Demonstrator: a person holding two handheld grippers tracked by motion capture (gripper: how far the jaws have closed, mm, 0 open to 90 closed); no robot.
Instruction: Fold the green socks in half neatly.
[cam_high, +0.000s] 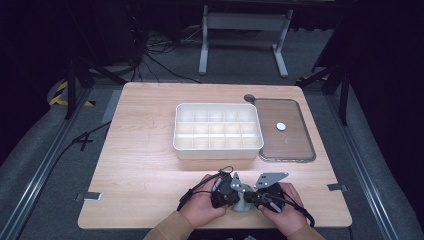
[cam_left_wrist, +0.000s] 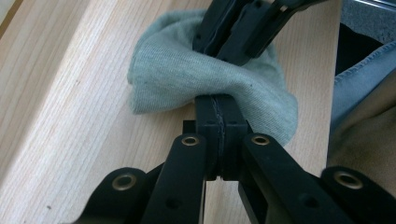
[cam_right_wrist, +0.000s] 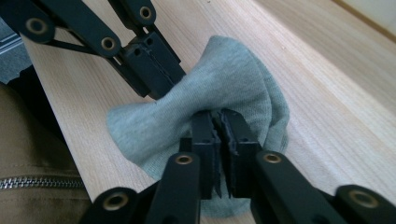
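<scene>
A grey-green cloth (cam_left_wrist: 187, 77) lay bunched on the counter (cam_high: 145, 150) at its near edge, just in front of the person, and both grippers pinched it. In the left gripper view the left gripper (cam_left_wrist: 218, 114) had its jaws pressed together on a fold at the near side of the cloth, the fabric swelling out to either side of the pads. The right gripper (cam_left_wrist: 238, 39) came in from the top of that view and bit the same cloth from the opposite side. In the right gripper view the right gripper (cam_right_wrist: 219, 123) was clamped on a gathered edge of the cloth (cam_right_wrist: 224, 84), a thin seam of fabric showing between its pads, while the left gripper (cam_right_wrist: 156, 70) reached in from the upper left and gripped the far side. The cloth was drawn into a bow shape between the two, narrow at each pinch and flaring in between, its lower part resting on the wood.

From the high view the two hands sat close together at the near middle of the counter, the left gripper (cam_high: 226, 192) and right gripper (cam_high: 260, 195) almost touching, with the cloth (cam_high: 243, 204) a small grey patch between them. Beyond them stood a white tray (cam_high: 218, 147) with compartments, and just right of it a brown lid (cam_high: 290, 145) with a small white disc (cam_high: 281, 126) on it
</scene>
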